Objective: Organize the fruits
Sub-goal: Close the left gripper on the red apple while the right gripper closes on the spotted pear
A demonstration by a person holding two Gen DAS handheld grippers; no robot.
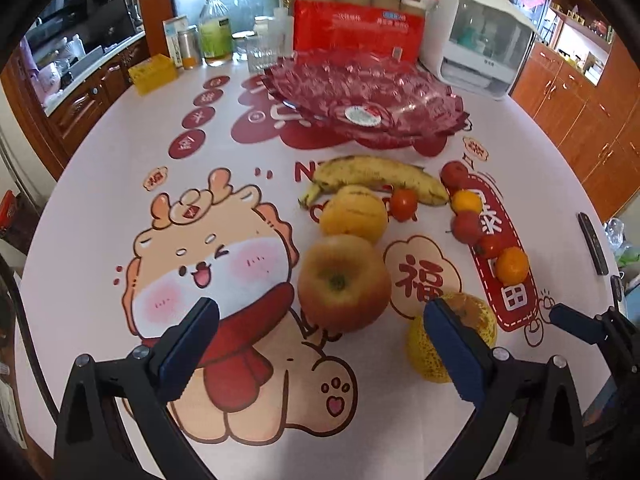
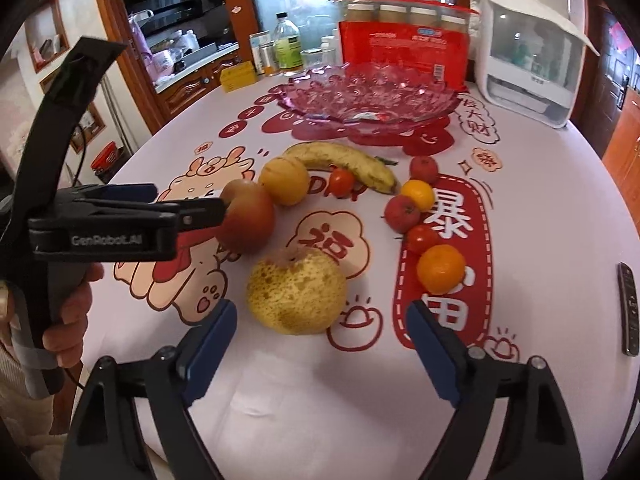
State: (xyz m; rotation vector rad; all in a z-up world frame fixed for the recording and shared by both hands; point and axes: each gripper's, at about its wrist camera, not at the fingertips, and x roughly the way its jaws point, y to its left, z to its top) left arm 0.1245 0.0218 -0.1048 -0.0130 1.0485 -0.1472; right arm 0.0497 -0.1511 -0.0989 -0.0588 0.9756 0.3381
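A reddish apple [image 1: 344, 282] sits on the printed tablecloth just ahead of my left gripper [image 1: 320, 307]. The gripper is open, its blue pads wide on either side and clear of the apple. A rough yellow pear [image 2: 296, 290] lies between the tips of my right gripper [image 2: 322, 309], which is open with its pads not touching the fruit. Beyond them lie a banana [image 1: 376, 176], a yellow citrus [image 1: 354, 216], a small tomato [image 1: 403, 202] and a row of small red fruits and tangerines [image 1: 512, 265]. The pink glass bowl [image 1: 320, 80] stands behind them, with only a round sticker inside.
At the table's back stand a red package [image 1: 360, 24] topped with jars, a white appliance [image 1: 476, 36], bottles [image 1: 215, 28] and a yellow box [image 1: 152, 74]. A black remote [image 2: 629, 308] lies near the right edge. A person's hand [image 2: 68, 320] holds the left gripper's handle.
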